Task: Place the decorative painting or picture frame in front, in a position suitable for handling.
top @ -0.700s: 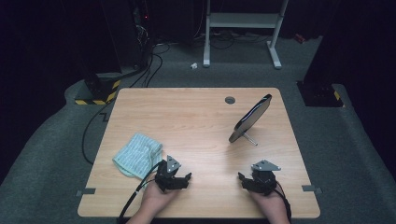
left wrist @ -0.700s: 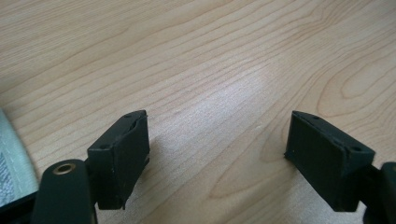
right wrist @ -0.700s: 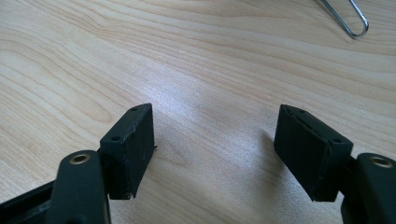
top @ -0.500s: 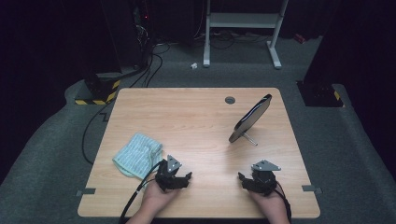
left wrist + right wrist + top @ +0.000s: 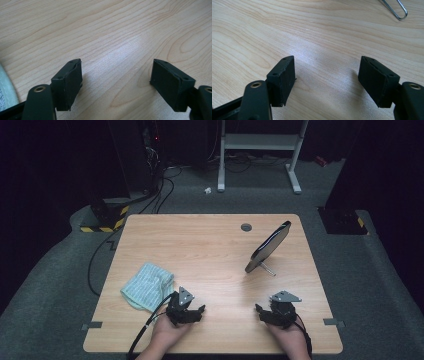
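Nothing has shifted in the last moment: your left tongs [image 5: 194, 309] and right tongs [image 5: 265, 312] rest wide and empty at the bench's near edge, the cloth [image 5: 147, 286] beside the left one untouched.

The worktop [image 5: 215, 250] is pale wood with a clear wavy grain and a smooth, faintly shiny finish that catches a soft patch of light. A cloth [image 5: 147, 286] of light green woven fabric looks soft, ribbed and rumpled. The tablet [image 5: 268, 246] has a dark, glossy face, and its stand [image 5: 394, 9] is thin bright wire of polished metal. The fingers [image 5: 68, 82] are matt black plastic with slightly rough edges. The floor [image 5: 60, 285] is grey, coarse carpet.
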`<state>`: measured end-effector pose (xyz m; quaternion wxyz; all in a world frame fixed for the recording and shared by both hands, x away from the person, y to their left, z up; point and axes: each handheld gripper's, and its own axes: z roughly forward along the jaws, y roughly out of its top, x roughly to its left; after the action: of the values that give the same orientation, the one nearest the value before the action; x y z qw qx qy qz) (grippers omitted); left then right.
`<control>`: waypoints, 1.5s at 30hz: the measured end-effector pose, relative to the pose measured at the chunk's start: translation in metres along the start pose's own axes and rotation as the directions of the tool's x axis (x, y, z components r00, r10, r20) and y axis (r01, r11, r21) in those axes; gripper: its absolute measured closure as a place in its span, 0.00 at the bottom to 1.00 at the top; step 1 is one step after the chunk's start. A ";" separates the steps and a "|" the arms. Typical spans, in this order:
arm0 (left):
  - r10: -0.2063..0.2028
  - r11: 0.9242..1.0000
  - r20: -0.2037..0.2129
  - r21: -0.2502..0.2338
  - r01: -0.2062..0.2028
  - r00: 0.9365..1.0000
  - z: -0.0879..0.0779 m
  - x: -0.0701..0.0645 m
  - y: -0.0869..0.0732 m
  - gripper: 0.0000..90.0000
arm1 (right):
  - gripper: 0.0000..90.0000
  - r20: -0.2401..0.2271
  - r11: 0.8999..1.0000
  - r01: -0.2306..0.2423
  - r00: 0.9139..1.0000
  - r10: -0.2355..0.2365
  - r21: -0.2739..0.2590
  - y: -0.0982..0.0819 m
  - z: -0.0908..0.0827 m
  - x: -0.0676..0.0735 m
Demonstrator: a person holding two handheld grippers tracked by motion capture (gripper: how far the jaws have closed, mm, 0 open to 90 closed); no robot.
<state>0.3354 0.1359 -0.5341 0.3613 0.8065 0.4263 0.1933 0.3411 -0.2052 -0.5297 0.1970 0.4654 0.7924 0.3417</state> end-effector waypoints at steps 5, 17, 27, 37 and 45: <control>0.020 1.000 0.008 0.006 -0.020 1.000 -0.004 0.001 0.001 0.33 | 0.33 0.002 1.000 0.001 1.000 -0.001 0.001 0.000 0.000 0.000; -0.003 0.992 -0.037 -0.128 -0.002 0.999 -0.062 0.048 -0.001 0.33 | 0.32 0.008 0.998 -0.016 1.000 0.017 -0.054 -0.003 -0.006 -0.003; -0.106 0.987 -0.132 -0.137 0.088 0.986 -0.076 0.109 -0.055 0.37 | 0.32 0.050 0.995 -0.030 0.998 0.035 -0.094 -0.002 -0.010 0.000; -0.180 0.975 -0.112 -0.155 0.162 0.977 -0.074 0.121 -0.063 0.37 | 0.29 0.078 0.986 -0.063 0.994 0.076 -0.154 0.025 -0.006 0.008; -0.151 0.986 -0.140 -0.098 0.138 0.979 -0.069 0.117 -0.061 0.36 | 0.18 0.081 0.977 -0.031 0.996 0.049 -0.212 0.058 -0.004 0.025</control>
<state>0.3252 0.2847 -0.5334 0.3773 0.7402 0.5003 0.2438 0.3609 -0.1659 -0.4848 0.2719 0.4719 0.7332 0.4071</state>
